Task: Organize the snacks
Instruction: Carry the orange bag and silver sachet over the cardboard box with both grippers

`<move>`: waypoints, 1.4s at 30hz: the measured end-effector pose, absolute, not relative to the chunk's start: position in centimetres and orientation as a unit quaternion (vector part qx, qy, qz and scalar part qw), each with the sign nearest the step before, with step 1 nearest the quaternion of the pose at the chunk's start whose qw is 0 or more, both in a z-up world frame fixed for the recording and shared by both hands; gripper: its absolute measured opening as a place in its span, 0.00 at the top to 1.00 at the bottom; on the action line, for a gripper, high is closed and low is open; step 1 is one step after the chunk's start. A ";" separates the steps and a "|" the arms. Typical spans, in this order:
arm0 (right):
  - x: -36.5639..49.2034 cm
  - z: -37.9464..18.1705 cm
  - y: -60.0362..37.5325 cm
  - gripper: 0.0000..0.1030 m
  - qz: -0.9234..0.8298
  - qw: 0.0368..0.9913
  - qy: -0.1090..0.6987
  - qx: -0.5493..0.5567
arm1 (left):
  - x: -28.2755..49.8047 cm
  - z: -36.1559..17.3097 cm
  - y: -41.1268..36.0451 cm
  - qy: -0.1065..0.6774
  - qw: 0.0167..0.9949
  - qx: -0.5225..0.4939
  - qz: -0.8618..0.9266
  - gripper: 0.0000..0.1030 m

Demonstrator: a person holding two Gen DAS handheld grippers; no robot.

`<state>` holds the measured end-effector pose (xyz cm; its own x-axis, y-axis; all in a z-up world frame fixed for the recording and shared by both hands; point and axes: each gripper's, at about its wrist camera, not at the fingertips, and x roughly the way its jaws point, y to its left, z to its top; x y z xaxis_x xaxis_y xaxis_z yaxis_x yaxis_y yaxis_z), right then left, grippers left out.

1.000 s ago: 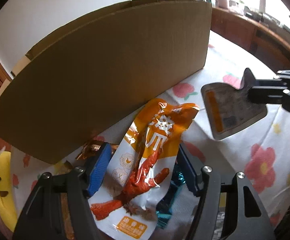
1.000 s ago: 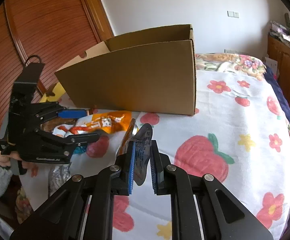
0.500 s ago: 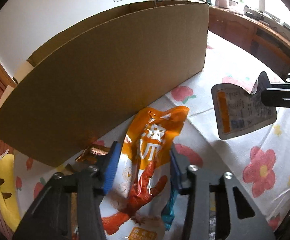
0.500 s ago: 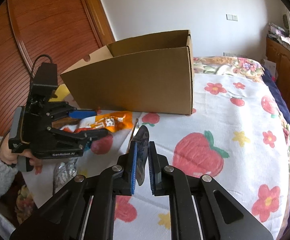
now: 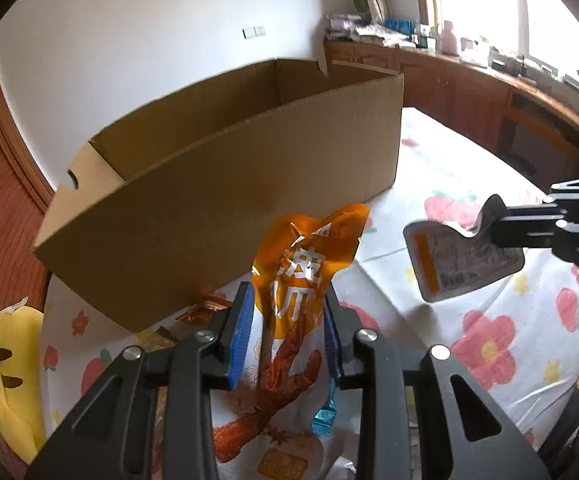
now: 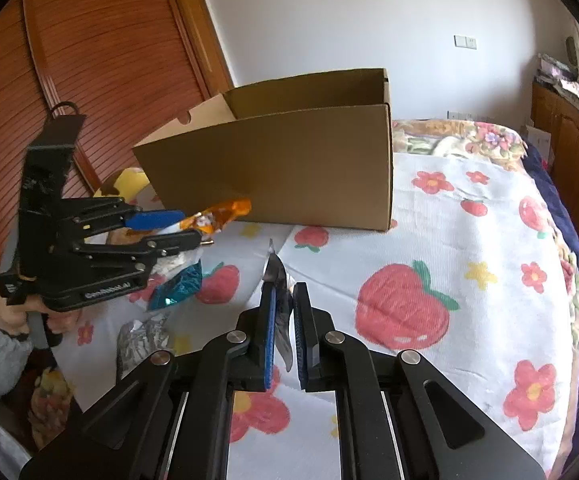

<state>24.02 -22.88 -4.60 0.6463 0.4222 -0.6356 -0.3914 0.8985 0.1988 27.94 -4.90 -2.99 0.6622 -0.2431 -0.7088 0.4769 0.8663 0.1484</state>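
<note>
The left gripper (image 5: 289, 330) is clenched on an orange snack packet (image 5: 309, 264), which is held at the lower centre of the left wrist view, crumpled between the blue pads (image 5: 242, 332). At the right edge of that frame, a silver pouch (image 5: 463, 258) is gripped by the right gripper (image 6: 284, 322). An open cardboard box (image 5: 225, 196) is seen across the middle, standing on a flower-printed sheet (image 6: 469, 248). A teal wrapper (image 6: 177, 286) is seen lying on the sheet at left centre of the right wrist view.

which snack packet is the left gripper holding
The orange packet with the red claw picture, clamped in the left gripper. The grey packet is in the right gripper; the teal one lies on the bedspread.
</note>
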 end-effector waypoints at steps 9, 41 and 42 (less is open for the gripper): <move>23.2 -3.5 -22.4 0.95 0.217 0.913 0.346 0.010 | 26.6 -0.9 -3.9 0.326 0.913 0.142 -0.202 0.70; 20.6 5.4 -20.6 0.96 0.203 0.937 0.275 -0.071 | 25.1 7.9 -0.7 0.221 0.955 0.078 -0.180 0.68; 20.9 5.8 -20.5 0.96 0.203 0.938 0.271 -0.075 | 25.4 8.2 -0.5 0.217 0.957 0.076 -0.178 0.68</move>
<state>20.87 -20.53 5.77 0.7701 0.3411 -0.5391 -0.4221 0.9061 -0.0297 25.35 -0.50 8.16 0.8427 -0.3077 -0.4417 0.3733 0.9253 0.0675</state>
